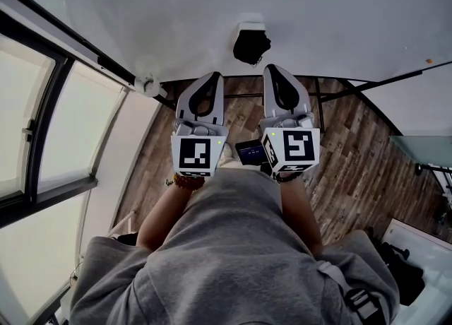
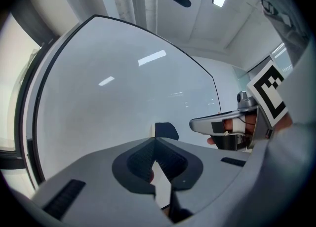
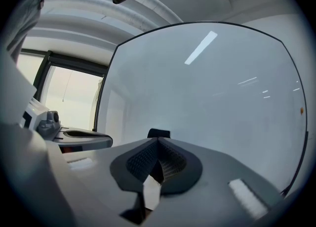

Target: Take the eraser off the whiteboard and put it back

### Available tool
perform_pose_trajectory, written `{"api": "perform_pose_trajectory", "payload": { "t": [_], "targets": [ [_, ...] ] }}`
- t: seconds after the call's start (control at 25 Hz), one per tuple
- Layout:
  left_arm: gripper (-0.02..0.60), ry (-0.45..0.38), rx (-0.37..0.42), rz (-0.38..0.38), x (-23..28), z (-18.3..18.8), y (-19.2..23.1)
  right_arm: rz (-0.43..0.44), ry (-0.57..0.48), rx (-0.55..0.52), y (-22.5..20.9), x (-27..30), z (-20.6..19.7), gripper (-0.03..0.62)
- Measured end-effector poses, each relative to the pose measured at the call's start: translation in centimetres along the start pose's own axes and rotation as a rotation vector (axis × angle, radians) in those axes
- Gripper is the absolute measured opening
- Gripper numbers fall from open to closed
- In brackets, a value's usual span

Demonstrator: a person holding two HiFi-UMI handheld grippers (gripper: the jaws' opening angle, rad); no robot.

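Whiteboard straight ahead, eraser on it near the lower edge. Left gripper and right gripper side by side, both pointing at the board. Eraser sits just beyond their tips, between them, nearer the right one. Window to the left, floor below.

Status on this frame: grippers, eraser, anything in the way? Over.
Left gripper shut, empty; right gripper shut, empty. Black eraser on the whiteboard, ahead of both grippers, not gripped. Nothing seen between grippers and eraser.
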State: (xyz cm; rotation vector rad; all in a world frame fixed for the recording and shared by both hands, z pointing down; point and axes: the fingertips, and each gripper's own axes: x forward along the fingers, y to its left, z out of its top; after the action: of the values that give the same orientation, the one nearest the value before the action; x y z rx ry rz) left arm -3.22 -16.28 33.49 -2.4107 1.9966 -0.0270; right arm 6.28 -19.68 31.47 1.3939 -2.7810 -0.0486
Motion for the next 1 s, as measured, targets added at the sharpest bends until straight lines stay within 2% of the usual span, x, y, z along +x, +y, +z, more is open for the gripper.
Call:
{"api": "perform_pose_trajectory", "payload": {
  "t": [0.48, 0.6, 0.68, 1.0],
  "targets": [
    [0.009, 0.010, -0.020, 0.056, 1.7, -0.6, -2.2, 0.041, 0.011, 0.001, -3.6, -0.1, -1.0, 0.014],
    [0.009, 0.037, -0.024, 0.063, 1.6, -1.0, -2.1, 0.051, 0.021, -0.001, -3.6, -0.1, -1.2, 0.014],
    [0.009, 0.053, -0.023, 0.066, 1.6, -1.4, -1.9, 0.050, 0.023, 0.002, -3.7, -0.2, -1.4, 0.015],
    [0.009, 0.029, -0.015, 0.077, 2.7, -2.6, -1.6, 0.012, 0.002, 0.009, -5.3, -0.3, -2.4, 0.015]
  ]
}}
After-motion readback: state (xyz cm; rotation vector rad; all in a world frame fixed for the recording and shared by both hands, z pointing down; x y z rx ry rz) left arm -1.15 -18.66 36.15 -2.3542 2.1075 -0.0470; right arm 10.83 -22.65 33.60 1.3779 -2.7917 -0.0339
